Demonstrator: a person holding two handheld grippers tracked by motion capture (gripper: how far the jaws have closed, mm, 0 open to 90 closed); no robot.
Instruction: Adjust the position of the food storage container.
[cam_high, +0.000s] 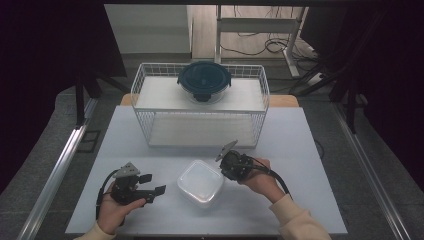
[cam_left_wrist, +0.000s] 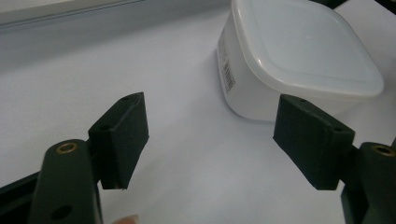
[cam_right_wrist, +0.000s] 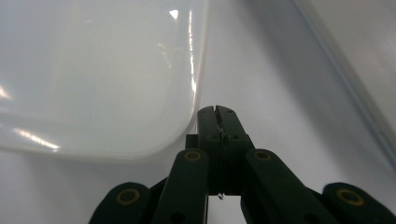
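Note:
A white square plastic container (cam_high: 200, 184) with a translucent lid sits on the white table near its front edge. My left gripper (cam_high: 152, 183) lies low to the container's left, pointing at it, with its jaws wide apart and nothing between them. In the left gripper view the container (cam_left_wrist: 299, 51) stands just beyond the open left gripper (cam_left_wrist: 211, 105), with a barcode label on its side. My right gripper (cam_high: 223, 171) is at the container's right corner, jaws pressed together. In the right gripper view its shut tips (cam_right_wrist: 217, 111) lie right beside the rounded rim of the lid (cam_right_wrist: 93, 70); contact is unclear.
A white wire rack (cam_high: 200, 107) stands across the back of the table. On its top shelf rests a round glass container with a dark lid (cam_high: 204, 80). Bare tabletop (cam_high: 305, 200) lies to the right. Metal rails run along both sides on the floor.

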